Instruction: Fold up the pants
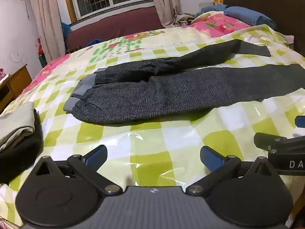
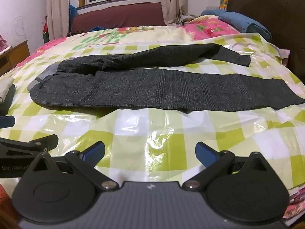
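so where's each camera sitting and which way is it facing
Left wrist: sits on the left gripper, low over the bed's checked cover, facing the pants and window; its open blue fingers show, and the right gripper pokes in at right.
Right wrist: sits on the right gripper, facing the same way; its open fingers show, the left gripper at left.
Shared: the pants, spread flat, untouched, waist to the left.
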Available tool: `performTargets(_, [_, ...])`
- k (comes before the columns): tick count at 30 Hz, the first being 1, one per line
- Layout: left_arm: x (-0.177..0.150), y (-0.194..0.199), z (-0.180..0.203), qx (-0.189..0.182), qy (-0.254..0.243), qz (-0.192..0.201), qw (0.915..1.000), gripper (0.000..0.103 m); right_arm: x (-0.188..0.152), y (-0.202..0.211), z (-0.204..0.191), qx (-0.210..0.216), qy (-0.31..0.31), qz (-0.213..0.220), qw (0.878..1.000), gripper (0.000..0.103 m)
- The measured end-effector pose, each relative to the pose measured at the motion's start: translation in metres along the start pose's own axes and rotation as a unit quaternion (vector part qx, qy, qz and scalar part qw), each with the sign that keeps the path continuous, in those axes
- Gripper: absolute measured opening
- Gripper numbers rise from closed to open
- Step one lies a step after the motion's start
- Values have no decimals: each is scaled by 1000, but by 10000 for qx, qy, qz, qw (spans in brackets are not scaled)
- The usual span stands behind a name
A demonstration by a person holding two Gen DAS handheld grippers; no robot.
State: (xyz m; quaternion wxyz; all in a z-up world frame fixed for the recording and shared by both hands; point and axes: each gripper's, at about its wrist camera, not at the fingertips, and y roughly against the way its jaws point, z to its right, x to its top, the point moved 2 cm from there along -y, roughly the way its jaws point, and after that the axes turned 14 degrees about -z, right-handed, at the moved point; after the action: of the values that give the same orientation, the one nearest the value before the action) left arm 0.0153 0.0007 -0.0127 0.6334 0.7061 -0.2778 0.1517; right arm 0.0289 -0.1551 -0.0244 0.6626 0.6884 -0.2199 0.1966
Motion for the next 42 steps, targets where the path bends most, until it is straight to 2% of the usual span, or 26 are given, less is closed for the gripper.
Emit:
performTargets(8, [7, -7, -1, -50, 21, -66, 10000, 103, -2, -1, -3, -33, 112, 4, 9999, 100])
performTargets(16, [-3, -4, -1, -38, -43, -10, 10000, 103, 0, -4, 0, -48, 41, -78, 9999, 100])
performTargets(42, [-1, -8, 1, -74, -59, -121, 9999, 103, -1, -7, 0, -6, 36, -174, 9998, 98])
